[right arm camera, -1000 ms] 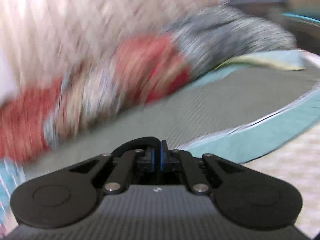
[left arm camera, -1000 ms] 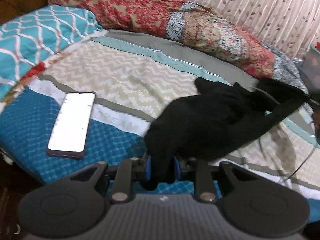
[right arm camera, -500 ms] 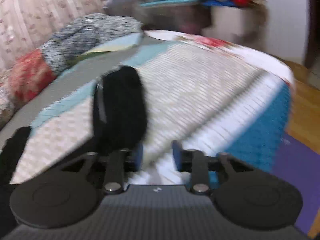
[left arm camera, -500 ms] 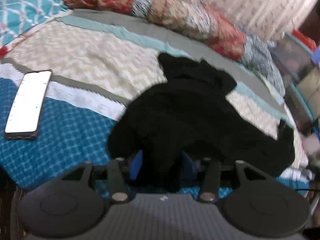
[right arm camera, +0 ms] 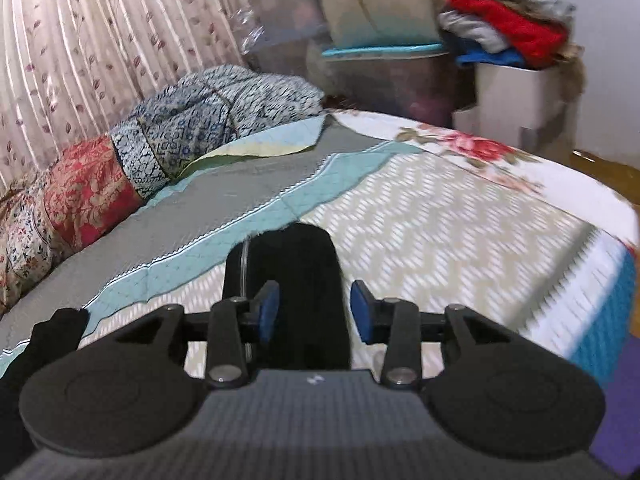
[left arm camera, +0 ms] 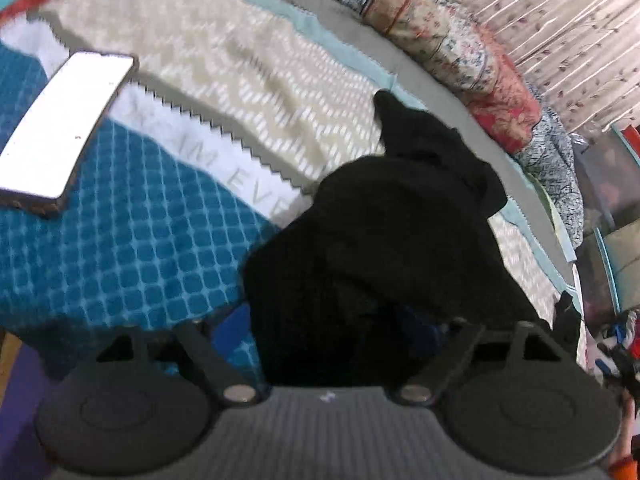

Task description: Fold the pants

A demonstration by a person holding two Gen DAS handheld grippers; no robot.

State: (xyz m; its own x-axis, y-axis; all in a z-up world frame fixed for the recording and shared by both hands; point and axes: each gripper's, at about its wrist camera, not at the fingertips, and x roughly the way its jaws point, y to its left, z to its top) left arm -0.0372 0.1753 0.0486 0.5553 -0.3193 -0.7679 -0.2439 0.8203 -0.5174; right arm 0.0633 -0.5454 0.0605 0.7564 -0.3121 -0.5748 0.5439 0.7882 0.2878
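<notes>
On the near half of the bed (left arm camera: 192,60), the black pants (left arm camera: 392,240) lie bunched in a loose heap, one end running under the left gripper (left arm camera: 332,328) and a narrow leg stretching away to the right, where it passes between the open jaws of the right gripper (right arm camera: 314,310). The right jaws stand wide, blue pads on either side of the cloth and not pressing it. The left jaws look spread too, with fabric mounded over them (the right pad is buried in black, so whether anything is pinched I cannot tell). The step in hand seems to be taking hold of both ends to spread the garment flat before any fold. To do it well, close each gripper on a single edge, not a wad, then draw the ends apart. The phone (left arm camera: 64,128) lies well apart to the left; keep the cloth off it.
</notes>
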